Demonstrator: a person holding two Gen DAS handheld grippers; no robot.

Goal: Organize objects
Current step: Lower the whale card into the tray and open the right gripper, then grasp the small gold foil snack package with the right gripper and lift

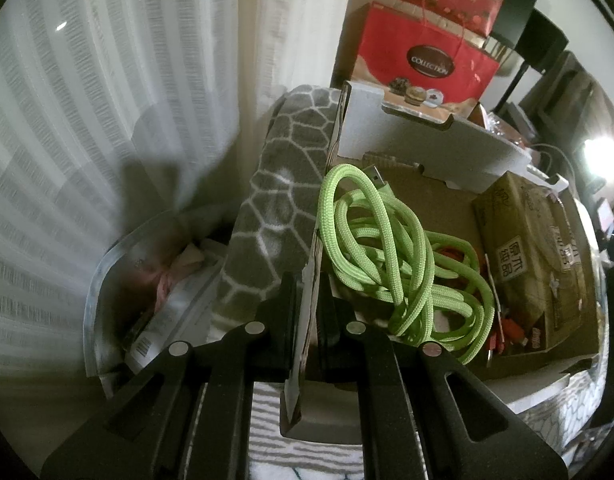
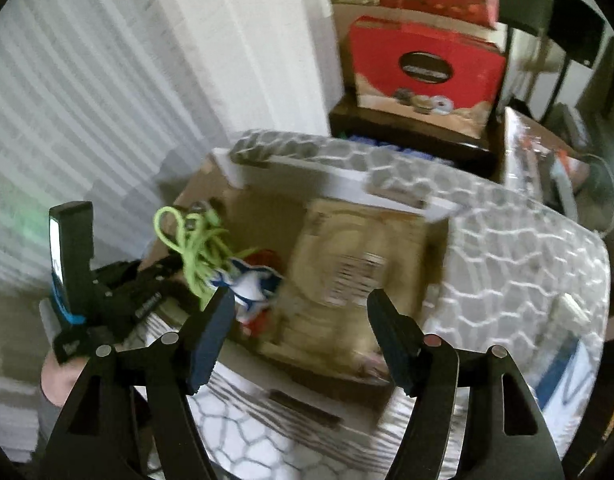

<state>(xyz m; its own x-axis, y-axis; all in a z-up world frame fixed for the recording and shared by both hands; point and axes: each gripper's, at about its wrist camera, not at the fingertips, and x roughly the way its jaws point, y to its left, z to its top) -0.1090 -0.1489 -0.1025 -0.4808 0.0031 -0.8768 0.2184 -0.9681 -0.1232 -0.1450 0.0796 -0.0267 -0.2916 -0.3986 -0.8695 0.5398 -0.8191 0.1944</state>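
Left claw (image 1: 307,316) clamped on cardboard box (image 1: 435,200) wall, lower centre; right claw (image 2: 299,328) open wide, empty, above box.

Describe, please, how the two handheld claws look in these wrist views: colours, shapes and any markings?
Both are black plastic linkage devices. The left claw has angular arms with triangular cut-outs and round silver pivot pins. The right claw is built the same way, with silver pins and flat, dark blue-black pads on tapered fingers. Seen from the right wrist, the left device carries an upright black block with a blue band.
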